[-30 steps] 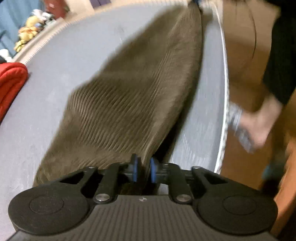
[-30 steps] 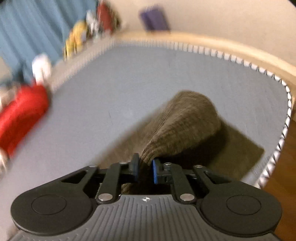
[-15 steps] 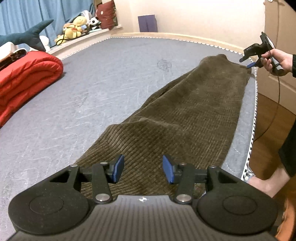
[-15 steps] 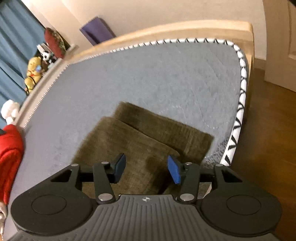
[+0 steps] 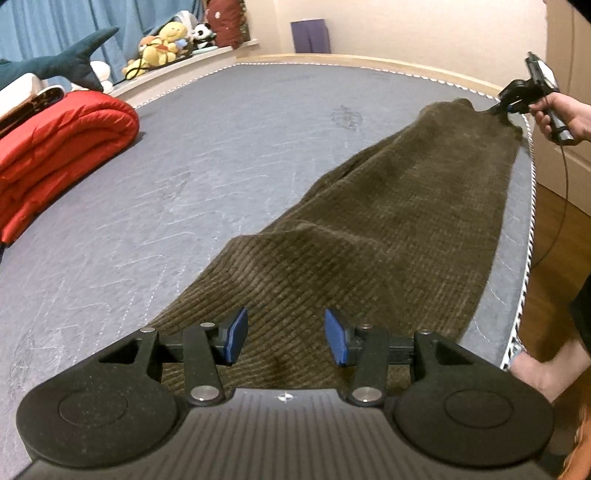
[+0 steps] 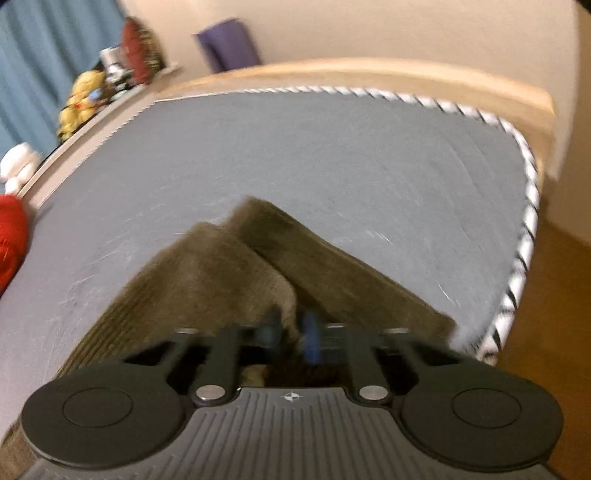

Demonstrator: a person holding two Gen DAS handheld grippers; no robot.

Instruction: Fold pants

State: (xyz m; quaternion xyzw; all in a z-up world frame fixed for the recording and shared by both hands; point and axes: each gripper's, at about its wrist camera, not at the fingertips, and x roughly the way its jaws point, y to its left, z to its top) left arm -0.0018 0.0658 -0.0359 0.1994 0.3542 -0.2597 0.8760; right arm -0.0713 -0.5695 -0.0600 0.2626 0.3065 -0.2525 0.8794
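**Two tongs at opposite ends of the pants**

Two hand-held tongs work one pair of brown corduroy pants, which lies stretched along the near edge of a grey mattress.

Left tongs: jaws apart, blue pads standing clear on either side, nothing pinched. Cloth lies flat directly under and ahead of them, not lifted. From here the pants run away forward and to the right, narrowing toward the far end.

Right tongs: seen at the far end from the left view, gripped by a hand. Own view is motion-blurred. Jaws have just been closing; the pads now sit nearly together with a ridge of corduroy between them, so they are clamped on the pants. Two layers show ahead of these tongs, an upper fold to the left and a lower strip running out to the right, both ending short of the mattress corner.

Surroundings:
- Red folded quilt far left of the left tongs, on the mattress.
- Stuffed toys on a ledge beyond it, against a blue curtain.
- Striped piping of the mattress edge to the right of the right tongs, wooden floor beyond.
- A cable hangs from the right tongs' handle.
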